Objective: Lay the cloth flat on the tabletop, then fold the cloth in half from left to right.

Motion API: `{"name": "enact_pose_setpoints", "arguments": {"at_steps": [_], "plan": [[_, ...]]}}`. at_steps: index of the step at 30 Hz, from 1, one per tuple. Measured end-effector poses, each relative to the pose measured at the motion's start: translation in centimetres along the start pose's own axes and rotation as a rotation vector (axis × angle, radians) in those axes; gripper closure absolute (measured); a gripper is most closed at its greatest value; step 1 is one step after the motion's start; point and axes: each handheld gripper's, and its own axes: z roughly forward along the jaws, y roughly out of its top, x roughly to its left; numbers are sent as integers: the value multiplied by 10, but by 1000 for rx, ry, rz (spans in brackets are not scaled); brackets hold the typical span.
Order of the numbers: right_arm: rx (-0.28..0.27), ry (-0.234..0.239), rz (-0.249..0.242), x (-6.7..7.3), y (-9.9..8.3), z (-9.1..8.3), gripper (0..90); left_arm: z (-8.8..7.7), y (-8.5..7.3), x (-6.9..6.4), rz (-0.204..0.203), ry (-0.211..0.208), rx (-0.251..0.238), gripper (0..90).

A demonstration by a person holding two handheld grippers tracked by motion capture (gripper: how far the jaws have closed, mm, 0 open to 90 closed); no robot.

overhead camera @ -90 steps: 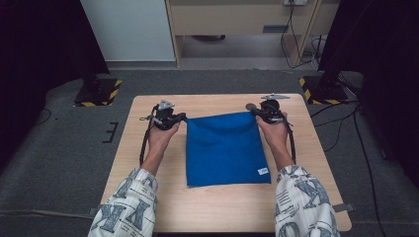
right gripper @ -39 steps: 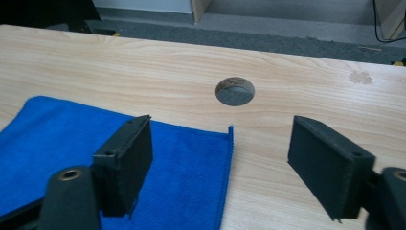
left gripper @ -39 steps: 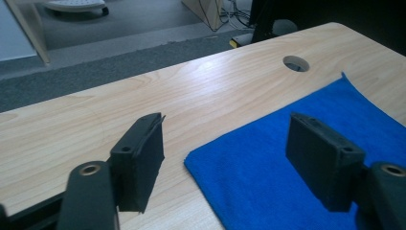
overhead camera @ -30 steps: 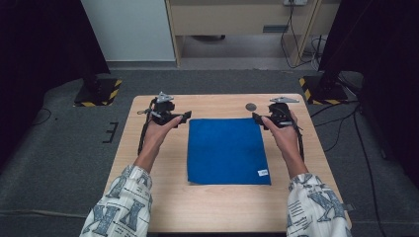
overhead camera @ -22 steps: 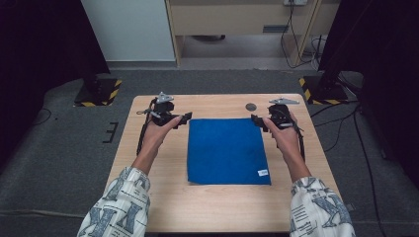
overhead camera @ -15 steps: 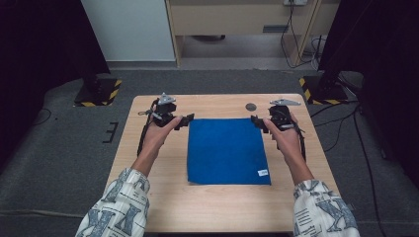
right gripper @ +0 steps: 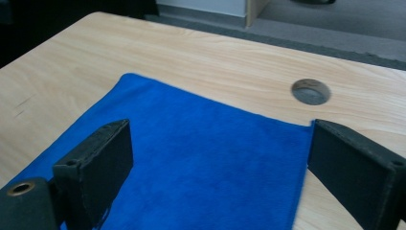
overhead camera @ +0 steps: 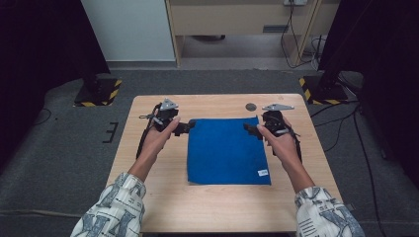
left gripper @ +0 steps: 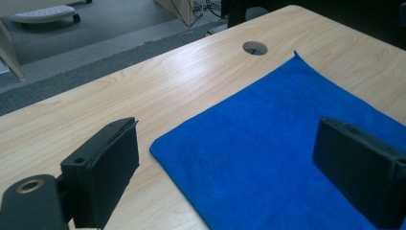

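A blue cloth [overhead camera: 225,150] lies flat and spread in the middle of the wooden table [overhead camera: 163,202], a small white label near its front right corner. My left gripper [overhead camera: 186,128] hovers at the cloth's far left corner [left gripper: 160,148], its jaws having just been opening; they stand wide apart with nothing pinched between them. At the far right corner [right gripper: 306,127] my right gripper [overhead camera: 250,129] is also open, jaws wide over the cloth edge [right gripper: 201,167] without pressing it.
A round cable hole [overhead camera: 251,106] sits in the table behind the cloth's far right corner. Bare wood runs along the table's front and both sides. Grey carpet, stands with yellow-black bases [overhead camera: 99,91] and a cabinet lie beyond the table.
Three seconds ago both grippers held the cloth's far corners, with the cloth bunched. Now it lies flat, both grippers have let go, and the right hand has drifted slightly off the corner.
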Motion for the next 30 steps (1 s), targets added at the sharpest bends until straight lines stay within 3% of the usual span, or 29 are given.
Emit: {"name": "enact_pose_setpoints", "arguments": {"at_steps": [8, 14, 25, 30], "plan": [[7, 64, -40, 25, -1, 3, 93, -6, -7, -3, 12, -19, 5, 80], [45, 134, -94, 54, -5, 7, 110, -12, -14, -1, 15, -21, 18, 79], [134, 228, -215, 114, -18, 21, 224, -21, -27, 17, -34, 7, 21, 80], [156, 248, -258, 131, -23, 25, 263, -27, -33, 23, -49, 15, 25, 79]]}}
